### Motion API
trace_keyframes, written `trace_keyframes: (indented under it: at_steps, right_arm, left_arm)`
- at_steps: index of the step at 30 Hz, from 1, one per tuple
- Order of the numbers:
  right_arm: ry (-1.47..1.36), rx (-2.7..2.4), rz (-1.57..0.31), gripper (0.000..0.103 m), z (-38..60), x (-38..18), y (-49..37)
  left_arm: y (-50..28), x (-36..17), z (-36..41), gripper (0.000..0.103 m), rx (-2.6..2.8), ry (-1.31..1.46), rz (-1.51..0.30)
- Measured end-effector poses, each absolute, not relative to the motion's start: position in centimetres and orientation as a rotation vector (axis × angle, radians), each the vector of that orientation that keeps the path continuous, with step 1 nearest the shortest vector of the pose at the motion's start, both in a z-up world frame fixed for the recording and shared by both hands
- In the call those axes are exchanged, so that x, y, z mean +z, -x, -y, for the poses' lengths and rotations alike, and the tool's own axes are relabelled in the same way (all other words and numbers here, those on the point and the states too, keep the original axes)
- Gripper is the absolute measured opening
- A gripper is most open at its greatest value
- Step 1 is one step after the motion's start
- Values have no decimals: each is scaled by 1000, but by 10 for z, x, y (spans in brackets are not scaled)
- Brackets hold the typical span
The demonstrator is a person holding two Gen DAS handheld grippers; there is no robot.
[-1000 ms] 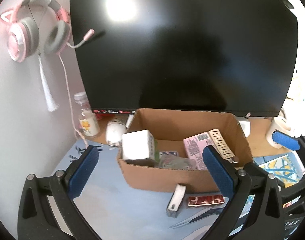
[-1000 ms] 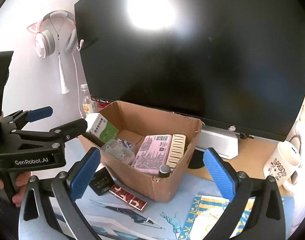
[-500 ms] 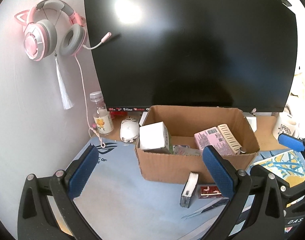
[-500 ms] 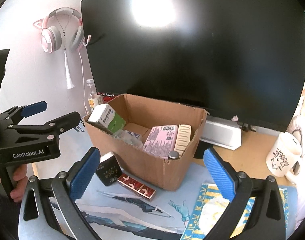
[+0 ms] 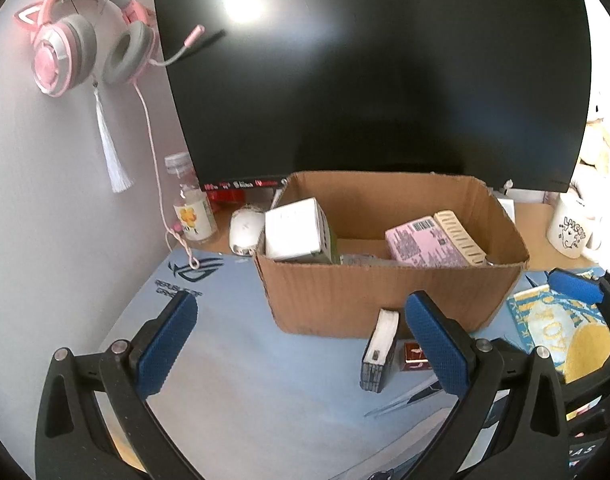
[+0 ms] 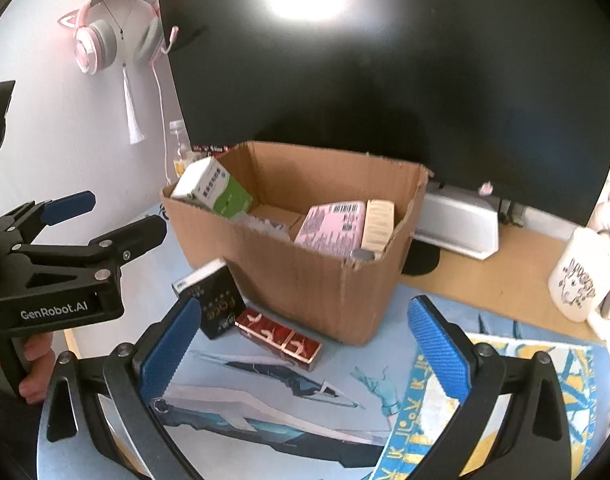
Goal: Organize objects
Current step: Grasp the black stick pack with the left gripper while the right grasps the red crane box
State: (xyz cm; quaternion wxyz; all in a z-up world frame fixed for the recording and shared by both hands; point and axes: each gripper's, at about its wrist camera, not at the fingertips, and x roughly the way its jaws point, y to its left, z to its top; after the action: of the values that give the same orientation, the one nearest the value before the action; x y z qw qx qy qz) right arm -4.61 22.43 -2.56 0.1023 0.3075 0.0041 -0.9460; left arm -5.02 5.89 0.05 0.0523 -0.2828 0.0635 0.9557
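A cardboard box (image 5: 385, 296) (image 6: 313, 280) stands on the blue desk mat (image 5: 225, 344) in front of a black monitor. In it lie a white and green carton (image 5: 295, 230) (image 6: 217, 190), a pink box (image 5: 421, 242) (image 6: 333, 224) and a cream comb-like item (image 5: 459, 236). A black box (image 6: 219, 304) (image 5: 379, 350) and a red packet (image 6: 281, 338) (image 5: 415, 356) lie on the mat at the box's front. My left gripper (image 5: 301, 350) (image 6: 105, 220) is open and empty, short of the box. My right gripper (image 6: 305, 356) is open and empty above the mat.
Pink headphones (image 5: 85, 52) hang on the wall at the left. A small bottle (image 5: 191, 210) and a white mouse (image 5: 247, 230) sit left of the box. A white mug (image 6: 581, 280) (image 5: 569, 232) stands at the right. A monitor stand (image 6: 457, 224) is behind the box.
Both grippers have drawn back and away from the box; it looks smaller and lower in both views. Both stay open and empty. The objects have not moved.
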Motion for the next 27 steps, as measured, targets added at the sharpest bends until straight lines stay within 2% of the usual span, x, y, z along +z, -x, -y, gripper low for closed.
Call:
trace_keyframes:
  at_steps: [8,27]
  right_arm:
    - [-972,-2767,-20,103,-217,-44,55]
    - [-1153,-2726,83,103,-208,-70,79]
  left_arm:
    - [62,-14,-56,103,2835,951,-144]
    - [75,-38,-75,103,2789,1049,-212]
